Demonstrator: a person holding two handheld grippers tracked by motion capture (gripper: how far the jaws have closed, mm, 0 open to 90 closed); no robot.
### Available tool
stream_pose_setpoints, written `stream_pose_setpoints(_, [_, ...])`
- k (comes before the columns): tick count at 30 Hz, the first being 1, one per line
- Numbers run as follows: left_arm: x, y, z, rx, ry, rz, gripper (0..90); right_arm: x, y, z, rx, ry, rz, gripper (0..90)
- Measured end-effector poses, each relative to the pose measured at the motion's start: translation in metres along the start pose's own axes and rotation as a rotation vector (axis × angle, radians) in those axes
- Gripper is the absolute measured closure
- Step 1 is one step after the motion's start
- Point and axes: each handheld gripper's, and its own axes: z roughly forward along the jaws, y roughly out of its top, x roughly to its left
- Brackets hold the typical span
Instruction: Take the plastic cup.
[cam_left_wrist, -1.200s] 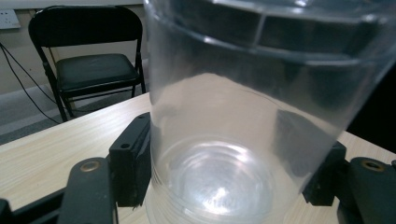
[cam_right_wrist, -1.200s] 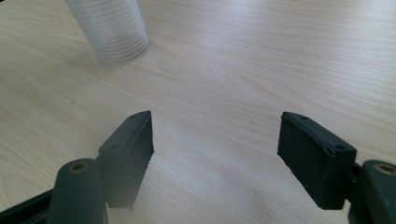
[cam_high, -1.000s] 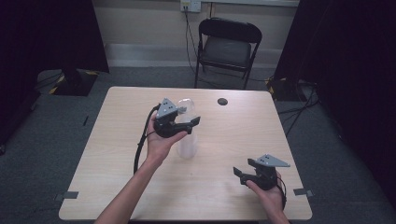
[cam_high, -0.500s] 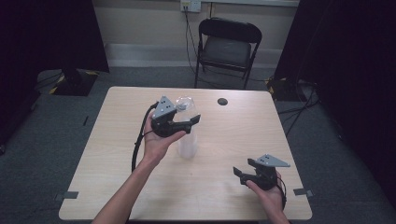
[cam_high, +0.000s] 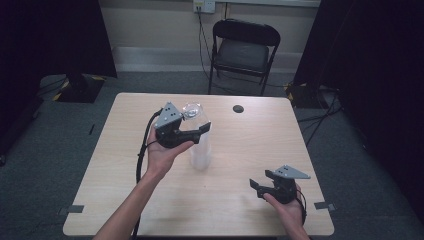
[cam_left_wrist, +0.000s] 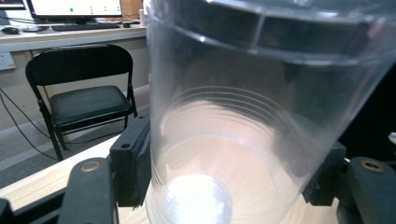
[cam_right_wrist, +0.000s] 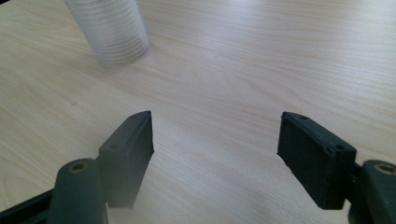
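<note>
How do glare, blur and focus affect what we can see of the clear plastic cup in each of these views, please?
In the left gripper view, the clear ribbed plastic cup stands very close between the jaws, soft, with a bright glare spot at its base; in the right gripper view it is blurred at the top edge, while the pale wooden table grain stays sharp; in the high view the cup looks faint against the wood.

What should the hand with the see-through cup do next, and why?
Probably lift the clear cup a little, straight up. The left gripper has a jaw on each side of the cup near its top, seemingly pressing its wall, and the cup looks upright with its base on the table. The right gripper waits open, apart from it.
</note>
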Motion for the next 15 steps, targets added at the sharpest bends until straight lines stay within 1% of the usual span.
stream_pose_setpoints(4, [-0.002, 0.001, -0.005, -0.001, 0.001, 0.002, 32.6, 0.0, 0.0, 0.0, -0.004, 0.004, 0.0, 26.9])
stream_pose_setpoints(6, [-0.003, 0.0, -0.009, -0.006, 0.015, 0.015, 32.1, 0.0, 0.0, 0.0, -0.004, 0.006, 0.002, 26.9])
stream_pose_setpoints(7, [-0.004, 0.0, -0.01, -0.002, 0.015, 0.016, 32.1, 0.001, 0.0, -0.001, -0.003, 0.006, 0.003, 26.9])
stream_pose_setpoints(8, [-0.003, -0.001, -0.012, 0.007, 0.014, 0.007, 32.0, 0.0, 0.0, -0.001, -0.005, 0.005, -0.002, 27.0])
stream_pose_setpoints(12, [-0.003, -0.004, -0.018, 0.01, 0.002, -0.015, 32.0, 0.0, 0.0, 0.0, 0.005, 0.017, -0.004, 28.8])
stream_pose_setpoints(15, [-0.004, -0.006, -0.023, 0.016, 0.003, -0.033, 32.2, 0.002, 0.001, 0.001, 0.007, 0.026, -0.013, 29.9])
